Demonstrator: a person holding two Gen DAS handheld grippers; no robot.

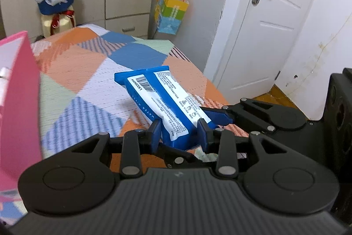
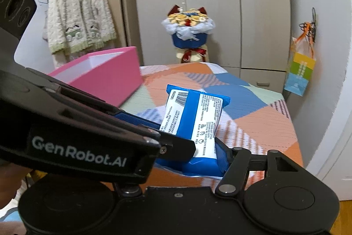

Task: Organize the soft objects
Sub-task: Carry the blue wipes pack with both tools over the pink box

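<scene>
Wipes (image 1: 162,100), in a blue and white soft pack, are held lifted above the patchwork bedspread (image 1: 88,72) by both hand-held grippers at once. In the left wrist view the near end of the pack is pinched between the blue pads of the left gripper (image 1: 180,131), one pad pressed against each side, so that the pack is squeezed narrow there and juts forward and upward to the left, with its barcode end farthest from the jaws. The right gripper (image 1: 216,116) is seen in that view coming in from the right, its blue fingertip laid against the pack's right edge just beside the left gripper's pad.

In the right wrist view the pack (image 2: 193,120) is seen between the fingers of the right gripper (image 2: 187,142). Its right finger (image 2: 222,155) is set against the pack's lower right corner, while its left finger is hidden behind the left gripper's black body, which crosses the frame; whether that hidden pad presses on the pack cannot be told. A pink box (image 2: 105,78), open at the top, is placed on the bedspread to the left of the pack and farther back, well apart from it. Wardrobe doors (image 2: 211,6) are seen behind the bed.
</scene>
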